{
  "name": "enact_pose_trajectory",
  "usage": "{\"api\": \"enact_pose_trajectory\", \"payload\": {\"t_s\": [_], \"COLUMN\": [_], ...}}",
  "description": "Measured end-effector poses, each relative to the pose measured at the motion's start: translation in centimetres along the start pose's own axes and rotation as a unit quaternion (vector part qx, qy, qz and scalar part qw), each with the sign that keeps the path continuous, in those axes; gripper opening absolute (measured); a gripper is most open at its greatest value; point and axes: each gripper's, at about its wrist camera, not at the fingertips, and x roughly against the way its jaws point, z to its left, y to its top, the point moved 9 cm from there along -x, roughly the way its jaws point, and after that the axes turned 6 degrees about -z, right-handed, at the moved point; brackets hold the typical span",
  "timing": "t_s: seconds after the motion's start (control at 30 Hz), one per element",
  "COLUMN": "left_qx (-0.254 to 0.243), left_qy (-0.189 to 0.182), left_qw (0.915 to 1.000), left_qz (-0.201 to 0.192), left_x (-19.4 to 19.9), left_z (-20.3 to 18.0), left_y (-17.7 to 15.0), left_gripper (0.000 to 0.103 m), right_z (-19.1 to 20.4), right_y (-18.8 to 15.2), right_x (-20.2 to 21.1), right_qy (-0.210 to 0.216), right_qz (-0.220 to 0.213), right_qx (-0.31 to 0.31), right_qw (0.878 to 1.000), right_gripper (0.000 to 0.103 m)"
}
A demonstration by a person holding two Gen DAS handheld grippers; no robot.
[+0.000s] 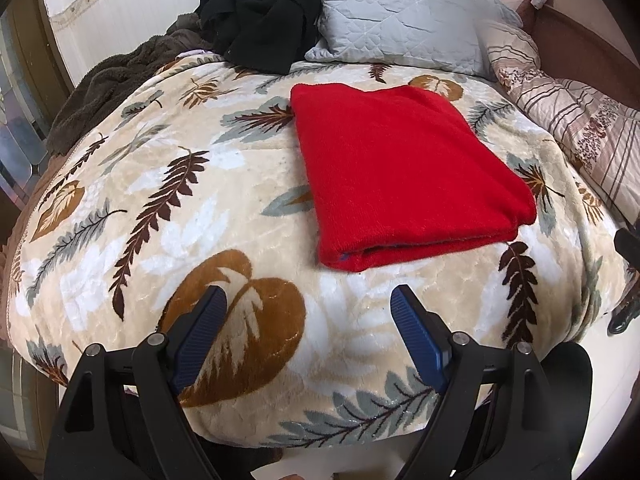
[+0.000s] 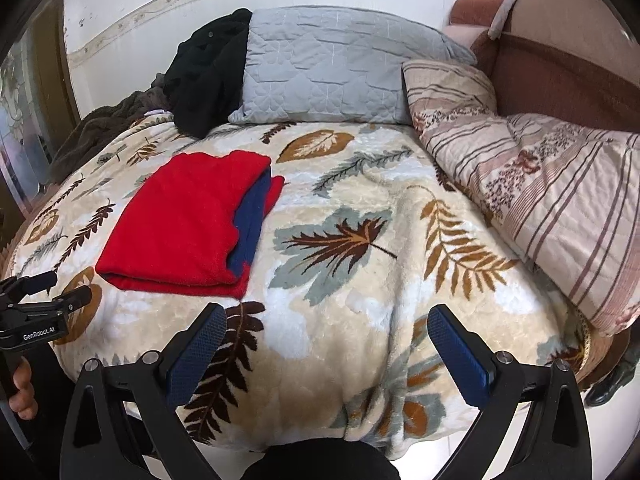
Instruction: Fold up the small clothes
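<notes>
Both claws, left (image 1: pixel 308 316) and right (image 2: pixel 326 334), hang released and empty short of the folded red garment (image 1: pixel 404 176) on the bed (image 1: pixel 168 208), so folding looks done; next, probably fetch another piece.

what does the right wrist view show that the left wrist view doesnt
Only the right wrist view shows the blue layer inside the folded red garment, the left gripper seen from the side, and the person's fingers on its handle.

Only the left wrist view shows the garment's smooth top face and near fold edge, with the left gripper's jaws open just short of it.

Both show the red garment folded on the leaf-print blanket, the grey pillow, black clothing, striped quilt, and open, empty jaws.
</notes>
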Motion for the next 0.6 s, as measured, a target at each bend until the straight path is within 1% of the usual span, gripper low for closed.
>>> {"api": "enact_pose_trajectory", "payload": {"t_s": [0.13, 0.4, 0.6], "left_qx": [-0.004, 0.007, -0.005], "left_qy": [0.003, 0.012, 0.017], "left_qw": [1.0000, 0.9998, 0.9997], "left_qz": [-0.006, -0.016, -0.019], "left_x": [0.6, 1.6, 1.9], "left_z": [0.4, 2.2, 1.7], "left_y": [0.1, -0.3, -0.6], "left_gripper": [0.085, 0.085, 0.085], "right_z": [0.5, 1.0, 0.8], "right_y": [-0.1, -0.9, -1.1], "right_x": [-0.1, -0.8, -1.2], "right_qy": [-0.003, 0.014, 0.012], "right_qz": [0.008, 0.017, 0.019], "right_qx": [0.011, 0.001, -0.003], "right_qw": [1.000, 1.000, 1.000], "right_gripper": [0.103, 0.103, 0.103]}}
